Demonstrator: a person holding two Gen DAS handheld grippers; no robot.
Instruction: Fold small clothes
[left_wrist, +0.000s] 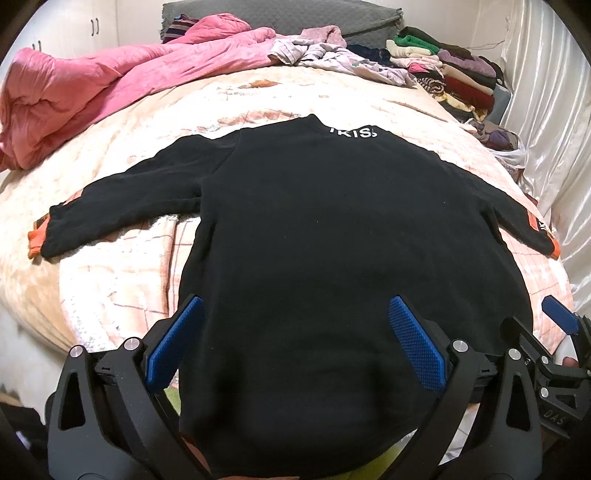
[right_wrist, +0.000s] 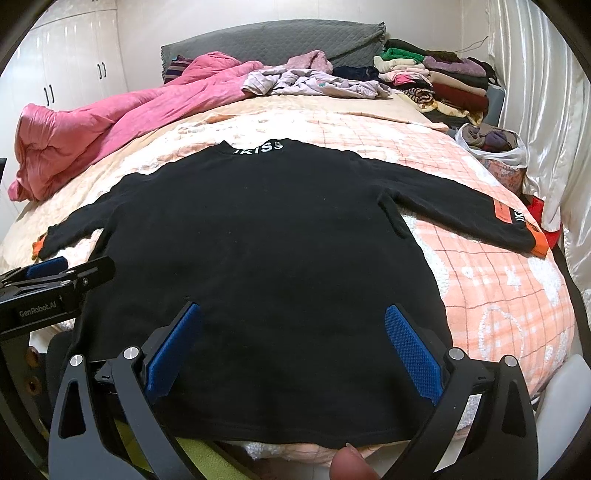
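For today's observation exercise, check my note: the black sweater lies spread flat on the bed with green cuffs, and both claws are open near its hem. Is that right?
Not quite: the cuffs are orange, not green, as the right wrist view shows. The rest holds: the black sweater lies spread flat on the bed, and the left claw and right claw are open near its hem.

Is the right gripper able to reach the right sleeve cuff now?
Probably yes. The right gripper is open over the hem, and the cuff lies flat on the blanket with nothing between.
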